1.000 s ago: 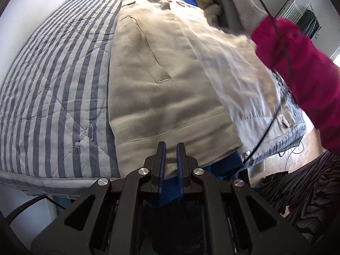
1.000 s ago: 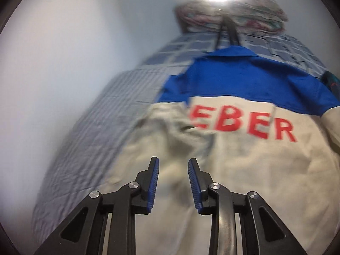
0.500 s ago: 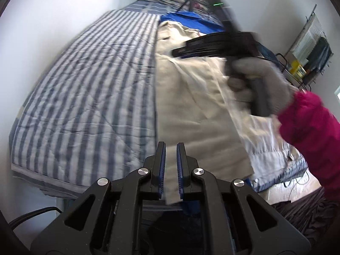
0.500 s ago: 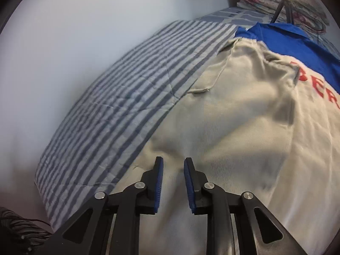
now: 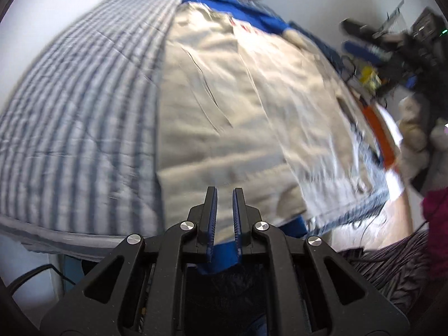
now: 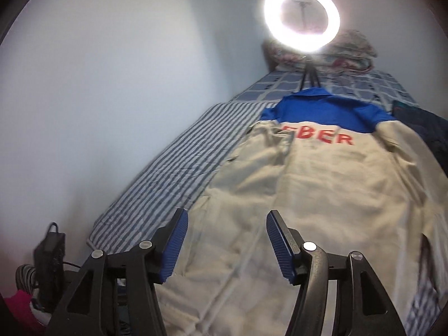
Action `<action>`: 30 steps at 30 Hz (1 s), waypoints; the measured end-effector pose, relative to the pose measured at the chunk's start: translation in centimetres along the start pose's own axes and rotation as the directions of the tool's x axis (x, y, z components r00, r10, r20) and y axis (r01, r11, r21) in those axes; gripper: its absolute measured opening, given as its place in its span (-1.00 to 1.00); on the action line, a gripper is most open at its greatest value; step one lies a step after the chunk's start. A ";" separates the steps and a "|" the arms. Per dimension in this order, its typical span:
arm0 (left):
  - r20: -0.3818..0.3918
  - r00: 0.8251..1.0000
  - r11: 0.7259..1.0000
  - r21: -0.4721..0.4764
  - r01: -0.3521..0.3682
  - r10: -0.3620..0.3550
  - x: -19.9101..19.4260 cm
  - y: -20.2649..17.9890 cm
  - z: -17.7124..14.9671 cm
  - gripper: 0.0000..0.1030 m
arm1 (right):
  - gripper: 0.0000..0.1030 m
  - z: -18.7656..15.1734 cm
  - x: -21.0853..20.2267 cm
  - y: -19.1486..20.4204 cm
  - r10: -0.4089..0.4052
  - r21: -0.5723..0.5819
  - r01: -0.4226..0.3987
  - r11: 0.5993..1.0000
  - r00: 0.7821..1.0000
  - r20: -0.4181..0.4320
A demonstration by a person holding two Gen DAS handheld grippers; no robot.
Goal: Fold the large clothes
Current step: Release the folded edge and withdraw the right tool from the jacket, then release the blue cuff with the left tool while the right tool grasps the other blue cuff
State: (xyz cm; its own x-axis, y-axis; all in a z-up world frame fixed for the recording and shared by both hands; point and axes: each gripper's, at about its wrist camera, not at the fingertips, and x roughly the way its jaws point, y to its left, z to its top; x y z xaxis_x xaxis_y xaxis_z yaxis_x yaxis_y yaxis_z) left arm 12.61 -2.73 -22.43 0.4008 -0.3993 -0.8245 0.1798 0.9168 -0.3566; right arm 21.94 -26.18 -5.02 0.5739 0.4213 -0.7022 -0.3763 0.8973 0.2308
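A large beige coat (image 5: pixel 224 98) with a blue yoke and red letters lies spread lengthwise on the striped bed cover (image 5: pixel 84 112). My left gripper (image 5: pixel 224 196) is at the coat's near hem, shut on the fabric, with beige cloth and a blue lining showing between its fingers. In the right wrist view the coat (image 6: pixel 322 196) runs away toward the head of the bed. My right gripper (image 6: pixel 227 214) hangs above the coat's lower half. Its jaws are opening, and no cloth is between them.
A lit ring light (image 6: pixel 302 19) on a tripod stands at the head of the bed before piled bedding (image 6: pixel 350 53). The wall runs along the bed's left side. A black box (image 6: pixel 50 252) sits off the bed's near left corner. Blurred clutter (image 5: pixel 392 50) and a pink sleeve (image 5: pixel 436 224) are to the right.
My right gripper has pulled back from the coat's top toward its lower half, risen, and spread its jaws wide. The gloved hand has left the middle of the left wrist view.
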 end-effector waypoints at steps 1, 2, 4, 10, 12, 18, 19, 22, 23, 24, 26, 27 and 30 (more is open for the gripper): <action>-0.018 1.000 1.000 0.010 -0.012 0.013 0.6 -0.3 -0.2 -0.85 | 0.31 -0.2 -0.7 -0.5 -0.024 0.002 0.024 1.000 1.000 -0.009; -0.048 0.998 0.999 0.026 -0.030 0.031 1.5 -0.6 -0.4 -0.85 | 0.31 -0.4 -1.3 -1.1 -0.039 0.003 0.039 0.999 0.999 -0.017; -0.049 0.997 0.997 0.055 -0.057 0.060 2.1 -1.3 -0.5 -0.85 | 0.31 -1.4 -2.9 -2.1 -0.069 0.002 0.069 0.998 0.997 -0.033; -0.023 0.998 0.997 0.062 -0.052 0.053 0.7 -3.8 0.4 -0.85 | 0.42 -3.6 -7.3 -5.4 -0.167 0.042 0.168 0.985 0.986 -0.025; 0.027 0.998 0.993 0.105 -0.051 0.048 -0.4 -5.9 1.2 -0.84 | 0.49 -3.9 -8.6 -6.9 -0.212 0.064 0.212 0.975 0.977 -0.017; 0.097 0.995 0.979 0.204 0.010 -0.031 -2.8 -11.4 5.0 -0.17 | 0.50 -5.7 -11.5 -12.1 -0.254 0.203 0.251 0.946 0.967 -0.015; 0.096 0.995 0.975 0.221 0.017 -0.039 -2.8 -12.2 5.8 -0.17 | 0.50 -6.2 -12.0 -13.2 -0.251 0.235 0.248 0.940 0.968 -0.016; 0.102 0.993 0.961 0.274 0.022 -0.051 -2.9 -14.6 8.1 0.00 | 0.50 -8.0 -13.5 -16.5 -0.276 0.317 0.271 0.909 0.961 -0.028; 0.104 0.993 0.959 0.284 0.026 -0.058 -2.8 -15.2 8.7 0.08 | 0.50 -8.5 -13.8 -17.4 -0.287 0.340 0.281 0.897 0.957 -0.034; 0.104 0.992 0.956 0.291 0.035 -0.068 -2.7 -15.8 9.3 0.08 | 0.50 -9.3 -14.3 -18.7 -0.293 0.378 0.287 0.880 0.955 -0.042; 0.105 0.991 0.954 0.294 0.051 -0.086 -2.3 -16.6 10.4 0.08 | 0.47 -10.6 -15.1 -21.1 -0.290 0.453 0.282 0.846 0.956 -0.052; 0.107 0.990 0.956 0.287 0.059 -0.093 -2.1 -16.7 10.8 0.08 | 0.46 -11.4 -15.6 -22.4 -0.294 0.495 0.284 0.821 0.954 -0.059; 0.095 0.989 0.970 0.225 0.090 -0.114 -1.1 -16.3 11.4 0.08 | 0.37 -13.4 -16.7 -25.7 -0.309 0.592 0.291 0.751 0.948 -0.073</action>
State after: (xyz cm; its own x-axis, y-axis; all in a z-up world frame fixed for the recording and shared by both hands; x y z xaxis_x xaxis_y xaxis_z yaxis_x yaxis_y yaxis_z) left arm 19.51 -17.33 -10.73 0.4609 -0.4997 -0.7334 0.4128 0.8523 -0.3213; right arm 12.28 -58.00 -8.24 0.6073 0.1123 -0.7865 0.3150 0.8748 0.3681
